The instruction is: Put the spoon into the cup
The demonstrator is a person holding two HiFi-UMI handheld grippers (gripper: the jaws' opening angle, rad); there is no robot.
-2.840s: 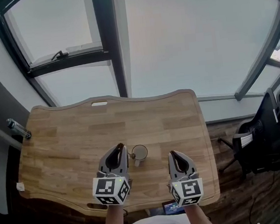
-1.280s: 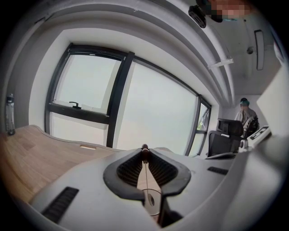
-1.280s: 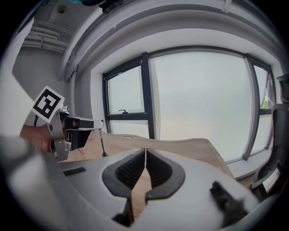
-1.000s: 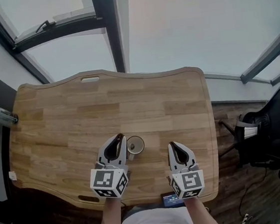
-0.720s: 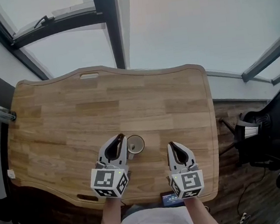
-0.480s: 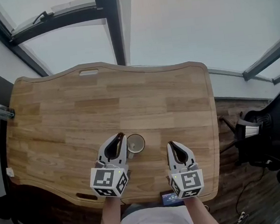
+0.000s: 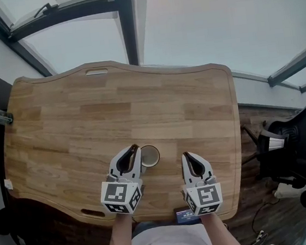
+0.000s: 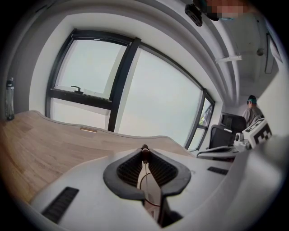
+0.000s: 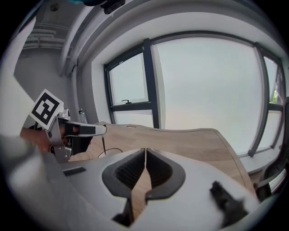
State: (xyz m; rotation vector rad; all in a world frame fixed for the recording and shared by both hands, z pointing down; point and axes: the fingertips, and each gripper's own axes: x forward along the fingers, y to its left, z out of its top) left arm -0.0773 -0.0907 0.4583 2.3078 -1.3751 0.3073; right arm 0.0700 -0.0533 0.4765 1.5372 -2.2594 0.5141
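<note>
Grips the spoon (image 8: 144, 170) in the left claw (image 7: 135, 148), handle upright, lower end at the rim of the cup (image 7: 156, 153) on the wooden surface (image 7: 75, 117). Holds the right claw (image 7: 187, 155) closed and empty, near the cup.

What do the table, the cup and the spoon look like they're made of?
Table: wood, matte, with visible plank seams and grain.
Cup: pale and thin-rimmed, perhaps glass or glazed ceramic; too small to tell.
Spoon, held in the left gripper: thin and shiny, likely metal, with a dark end.
</note>
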